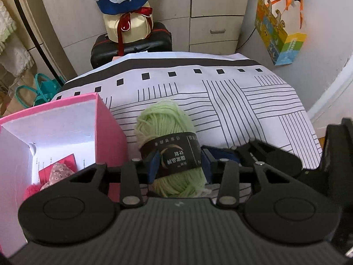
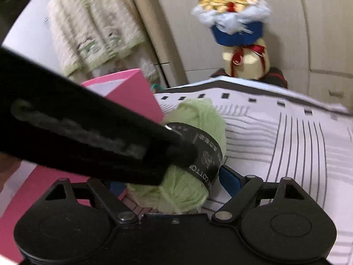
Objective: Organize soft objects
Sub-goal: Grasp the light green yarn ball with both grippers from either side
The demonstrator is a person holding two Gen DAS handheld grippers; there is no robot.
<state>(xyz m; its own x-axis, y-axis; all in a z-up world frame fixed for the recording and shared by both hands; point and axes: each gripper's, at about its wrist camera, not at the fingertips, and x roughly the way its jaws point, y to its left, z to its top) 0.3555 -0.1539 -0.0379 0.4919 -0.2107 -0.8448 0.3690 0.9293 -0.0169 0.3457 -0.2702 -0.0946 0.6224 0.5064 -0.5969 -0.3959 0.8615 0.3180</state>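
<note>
left gripper (image 1: 179,163): matte black body, ribbed grey plate nearest the camera | two round black discs at either side | black linkage arms with triangular cut-outs, silver pivot pins | blue pads on the fingers (image 1: 154,165) | right gripper (image 2: 174,183): same black discs, linkage and silver pins, blue pads

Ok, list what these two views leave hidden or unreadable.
- Pink box contents: left wrist view, gripper body covers the lower part.
- Green yarn near end: left wrist view, hidden behind the left gripper.
- Yarn label text: right wrist view, blurred and partly behind a black arm.
- Right gripper left finger: right wrist view, mostly hidden by that arm.
</note>
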